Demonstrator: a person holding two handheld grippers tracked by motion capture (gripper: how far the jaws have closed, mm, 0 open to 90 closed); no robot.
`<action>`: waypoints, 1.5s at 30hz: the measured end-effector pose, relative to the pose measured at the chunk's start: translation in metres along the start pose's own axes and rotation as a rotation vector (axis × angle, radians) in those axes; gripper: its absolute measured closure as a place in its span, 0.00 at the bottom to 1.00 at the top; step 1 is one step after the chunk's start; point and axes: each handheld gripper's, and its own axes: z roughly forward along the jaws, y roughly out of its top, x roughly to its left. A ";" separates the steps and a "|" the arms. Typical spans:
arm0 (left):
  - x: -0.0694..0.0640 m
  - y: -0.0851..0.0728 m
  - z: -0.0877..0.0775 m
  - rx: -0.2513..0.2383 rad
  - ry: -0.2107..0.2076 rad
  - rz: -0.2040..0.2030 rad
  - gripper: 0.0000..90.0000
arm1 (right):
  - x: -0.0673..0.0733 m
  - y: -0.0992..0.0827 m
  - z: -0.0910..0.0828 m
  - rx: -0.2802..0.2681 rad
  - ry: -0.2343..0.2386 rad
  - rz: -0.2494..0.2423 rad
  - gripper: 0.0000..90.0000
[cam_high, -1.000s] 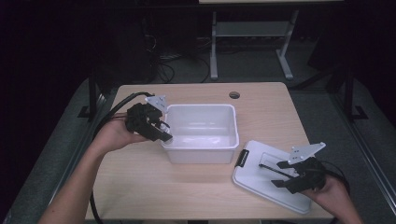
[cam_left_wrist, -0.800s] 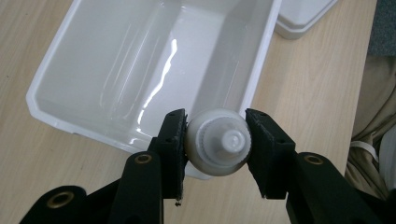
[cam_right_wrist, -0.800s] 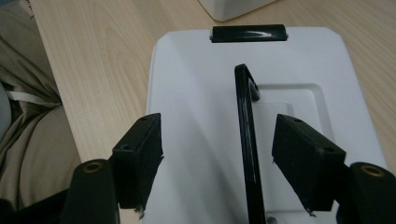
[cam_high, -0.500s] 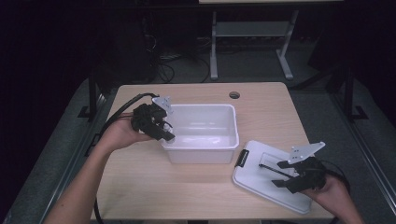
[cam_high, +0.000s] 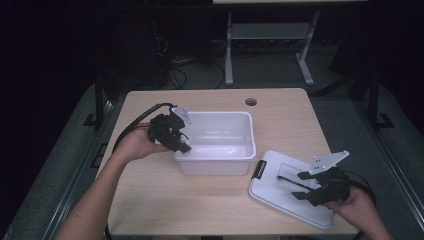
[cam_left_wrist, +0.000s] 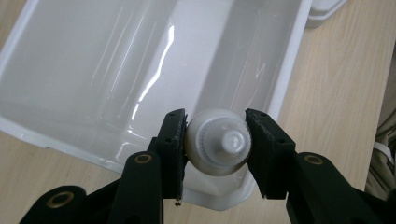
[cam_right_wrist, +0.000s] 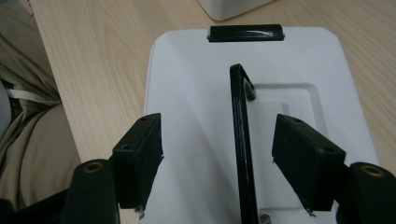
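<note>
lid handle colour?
Black handle on the white lid; clearest in the right gripper view.

My left arm reaches forward, a bit bent. My left gripper (cam_high: 172, 132) tips down, and its two black jaws are squeezed tight on something round. My right hand (cam_high: 357, 202) stays low, close to me. My right gripper (cam_high: 312, 185) lies almost flat, with its jaws wide apart, squeezing nothing.

Bin (cam_high: 220, 145) interior stands free; lid (cam_high: 290, 192) lies apart.
</note>
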 end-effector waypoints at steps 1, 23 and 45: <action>0.000 -0.001 0.001 0.002 -0.001 -0.002 0.66 | 0.000 0.000 0.000 0.002 0.001 0.000 0.36; 0.007 -0.016 0.025 -0.006 -0.020 -0.041 0.66 | -0.001 0.000 -0.001 0.015 -0.002 -0.006 0.36; 0.012 -0.017 0.035 -0.002 0.003 -0.047 0.66 | -0.003 0.002 0.003 0.026 0.007 -0.002 0.36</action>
